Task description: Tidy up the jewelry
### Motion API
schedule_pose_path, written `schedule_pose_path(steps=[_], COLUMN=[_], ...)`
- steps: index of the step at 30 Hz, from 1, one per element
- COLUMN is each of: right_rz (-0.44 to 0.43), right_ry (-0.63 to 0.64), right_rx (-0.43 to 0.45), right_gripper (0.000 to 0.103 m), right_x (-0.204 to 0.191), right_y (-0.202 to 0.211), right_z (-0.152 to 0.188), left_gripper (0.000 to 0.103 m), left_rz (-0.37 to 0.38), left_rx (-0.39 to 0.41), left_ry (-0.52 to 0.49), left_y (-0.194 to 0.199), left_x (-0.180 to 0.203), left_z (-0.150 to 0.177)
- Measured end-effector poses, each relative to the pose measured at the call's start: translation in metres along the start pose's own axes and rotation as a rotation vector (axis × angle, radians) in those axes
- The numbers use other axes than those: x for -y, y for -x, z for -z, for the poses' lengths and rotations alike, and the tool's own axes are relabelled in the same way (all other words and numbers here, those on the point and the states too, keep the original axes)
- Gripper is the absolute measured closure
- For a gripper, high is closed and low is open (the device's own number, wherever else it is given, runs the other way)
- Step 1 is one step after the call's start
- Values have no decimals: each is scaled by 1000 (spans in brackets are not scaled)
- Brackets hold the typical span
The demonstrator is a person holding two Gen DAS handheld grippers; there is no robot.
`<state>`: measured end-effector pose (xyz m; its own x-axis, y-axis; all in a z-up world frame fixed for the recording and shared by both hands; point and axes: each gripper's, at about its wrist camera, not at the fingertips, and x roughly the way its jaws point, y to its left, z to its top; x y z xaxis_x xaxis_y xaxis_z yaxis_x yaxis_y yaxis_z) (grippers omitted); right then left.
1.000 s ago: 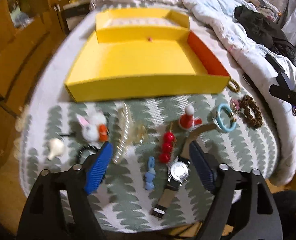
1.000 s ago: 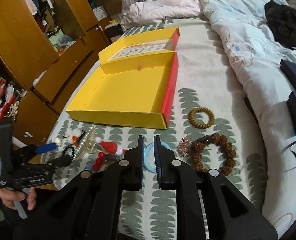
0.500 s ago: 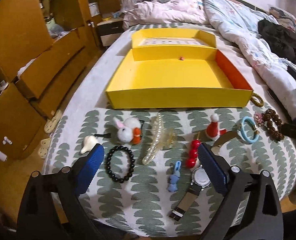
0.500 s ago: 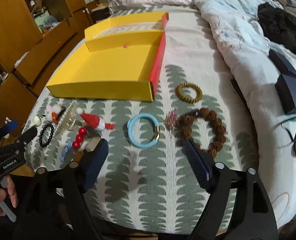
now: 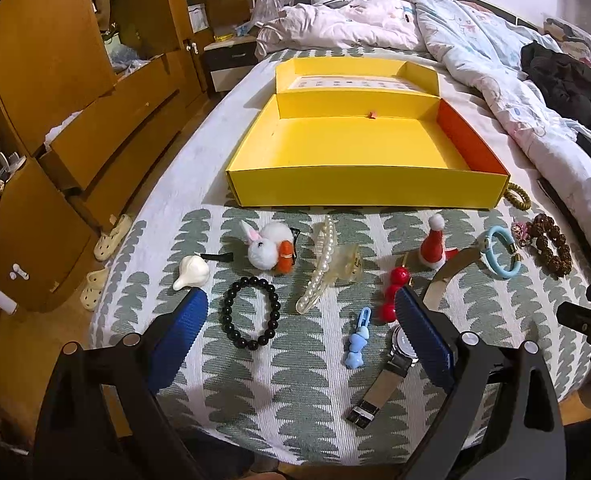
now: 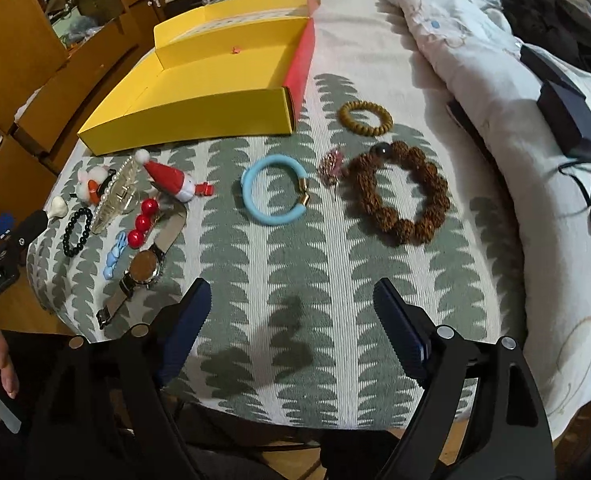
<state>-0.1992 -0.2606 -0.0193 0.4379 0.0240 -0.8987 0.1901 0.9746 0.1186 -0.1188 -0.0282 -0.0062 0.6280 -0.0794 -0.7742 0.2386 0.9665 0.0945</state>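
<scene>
Left gripper point(image 5: 301, 304) hung wide open, nothing held, over the black bracelet point(image 5: 251, 312) and watch point(image 5: 391, 364). Jewelry lay on the bed point(image 6: 335, 280) before the yellow box point(image 5: 359, 140). Right gripper point(image 6: 291, 300) stood open and empty below the blue bangle point(image 6: 273, 188).

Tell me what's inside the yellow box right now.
The yellow box holds no jewelry: bare floor, only a small red tab on its back divider. The strip just behind the front wall is hidden.
</scene>
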Motion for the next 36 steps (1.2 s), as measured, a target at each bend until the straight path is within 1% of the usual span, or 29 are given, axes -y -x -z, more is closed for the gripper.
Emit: schedule_pose_path(steps=[6, 15, 25, 36], right_rz=[15, 53, 68, 72], right_ry=[10, 34, 38, 26], right_rx=[6, 6, 3, 2], right_gripper=[19, 19, 19, 19], right_x=[-4, -8, -9, -4], right_y=[2, -2, -5, -4], right_z=[2, 1, 0, 1], left_gripper=[10, 10, 10, 10], left_rz=[-21, -10, -11, -15], left_rx=[2, 1, -22, -21], left_ry=[-2, 6, 13, 16], left_y=[1, 2, -2, -1], left_x=[1, -1, -1, 0], left_z=[2, 3, 3, 3])
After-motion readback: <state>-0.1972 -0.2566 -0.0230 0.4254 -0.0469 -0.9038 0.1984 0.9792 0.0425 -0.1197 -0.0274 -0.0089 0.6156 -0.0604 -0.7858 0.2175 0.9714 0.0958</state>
